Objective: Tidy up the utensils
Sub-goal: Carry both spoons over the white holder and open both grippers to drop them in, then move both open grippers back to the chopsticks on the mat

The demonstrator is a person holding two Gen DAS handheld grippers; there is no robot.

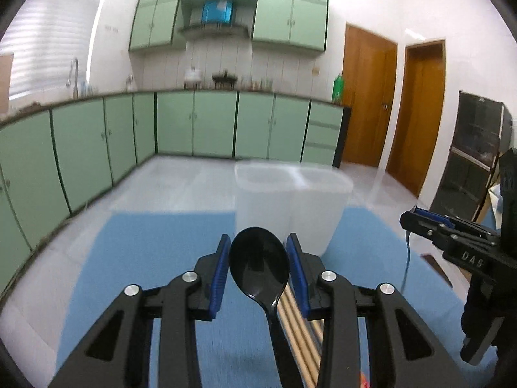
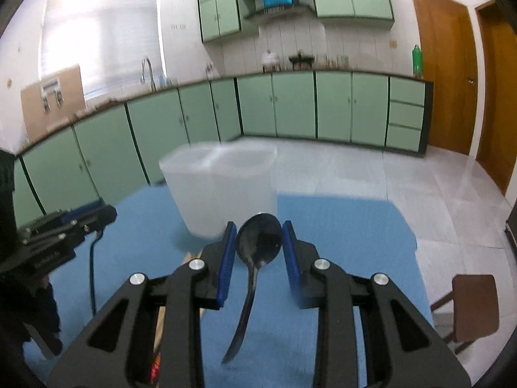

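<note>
Blue mat (image 1: 155, 258) below; both tongs (image 1: 258, 260) (image 2: 258, 242) pinch spoons (image 1: 258, 265) (image 2: 258, 242) by their bowls.

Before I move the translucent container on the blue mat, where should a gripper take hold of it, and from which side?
Grip the middle divider of the translucent container, probably coming down from above. It stands upright with an open top, and that thin wall suits a gripper better than the broad, smooth body.
</note>
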